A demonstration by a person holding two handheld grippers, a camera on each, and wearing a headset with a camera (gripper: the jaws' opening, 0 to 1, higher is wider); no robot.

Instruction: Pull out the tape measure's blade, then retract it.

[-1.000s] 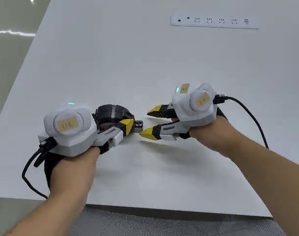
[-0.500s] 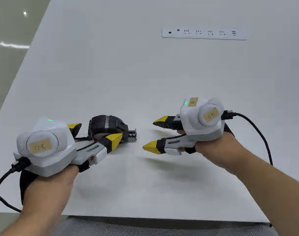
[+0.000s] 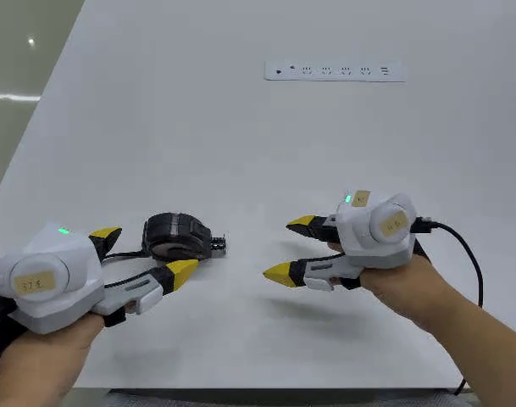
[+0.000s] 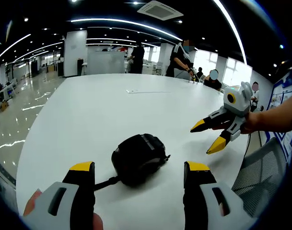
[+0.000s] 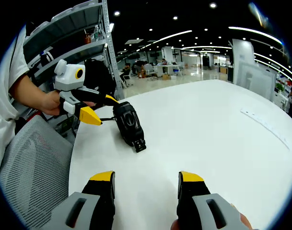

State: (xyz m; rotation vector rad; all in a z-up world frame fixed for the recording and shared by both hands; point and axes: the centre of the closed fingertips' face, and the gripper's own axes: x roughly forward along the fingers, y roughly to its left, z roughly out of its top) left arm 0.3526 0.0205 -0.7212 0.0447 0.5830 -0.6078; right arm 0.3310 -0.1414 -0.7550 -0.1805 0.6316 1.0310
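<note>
Two grippers sit over a white table (image 3: 241,153), one in each of the person's hands, with a black tape measure (image 3: 177,236) lying on the tabletop between them, nearer the left one. The case lies on its side. Its blade is wound in, so just the small hooked end pokes out on the right, pointing toward the right gripper (image 3: 290,248). A thin black strap runs from the case back toward the left gripper (image 3: 144,251).

That left gripper has its yellow-tipped jaws spread wide and grips nothing. In the left gripper view the tape measure lies just ahead of the tips, in line with the gap between them, and neither jaw touches it.

The right gripper is off to the right of the tape measure, clear of it. Its jaws are likewise wide apart and empty, the tips aimed left toward the hooked end. A black cable trails from its rear over the person's wrist.

A white power strip (image 3: 335,71) lies at the far side of the table, well away from everything else.
</note>
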